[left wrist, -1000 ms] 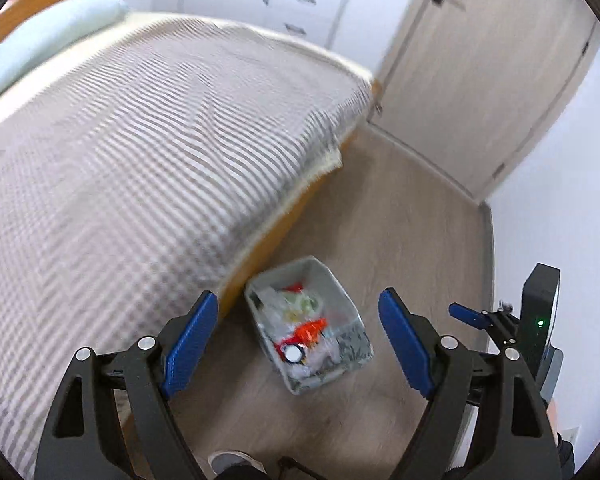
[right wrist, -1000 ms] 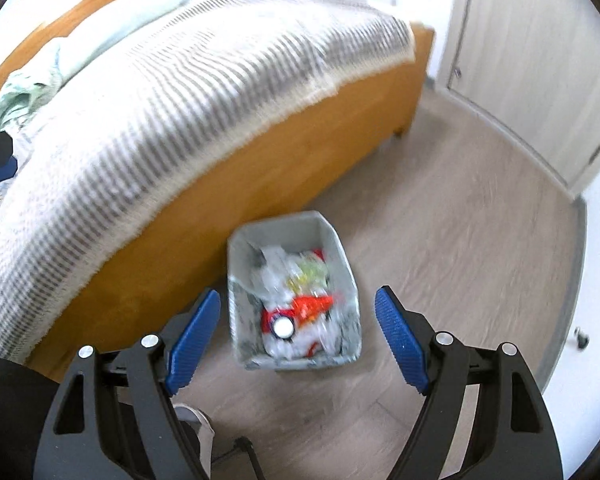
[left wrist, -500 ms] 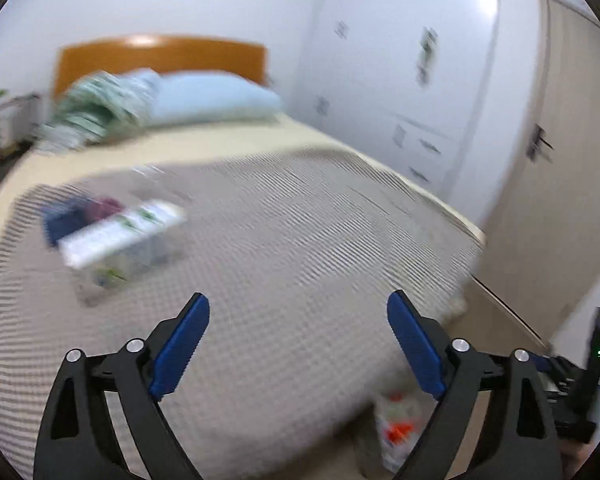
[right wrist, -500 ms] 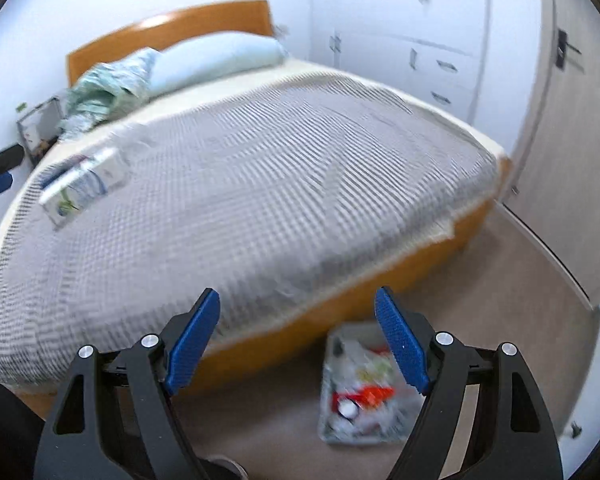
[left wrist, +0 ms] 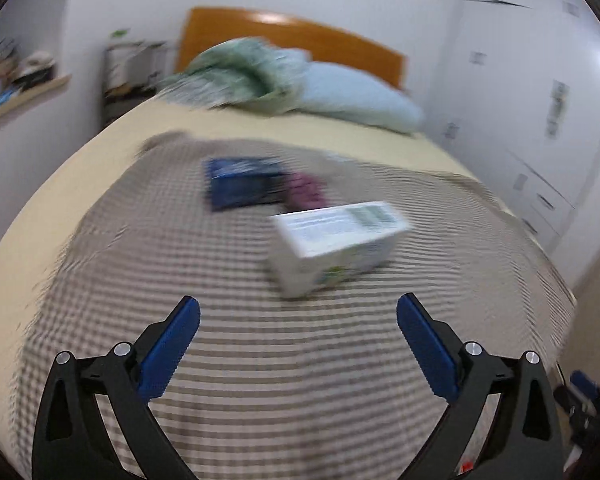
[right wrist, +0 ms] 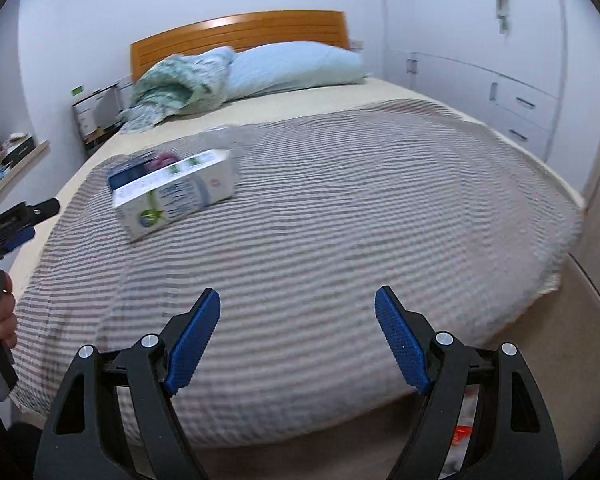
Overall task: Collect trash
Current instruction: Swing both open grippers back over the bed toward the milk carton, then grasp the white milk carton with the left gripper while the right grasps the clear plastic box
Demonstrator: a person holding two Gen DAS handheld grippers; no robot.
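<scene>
Left gripper [left wrist: 298, 312] opening wide over the striped blanket [left wrist: 260, 360], nothing between the blue pads [left wrist: 168, 350]. Right gripper [right wrist: 297, 304] also spread, empty, above the same blanket near the foot of the bed. White carton [left wrist: 332, 242] lying on its side on the blanket, ahead of the left gripper and apart from it. Dark blue box [left wrist: 240, 182] and a purple item [left wrist: 306, 192], both blurred, just behind the carton. Pale blue pillow [right wrist: 292, 68] against the wooden headboard [right wrist: 236, 34].
</scene>
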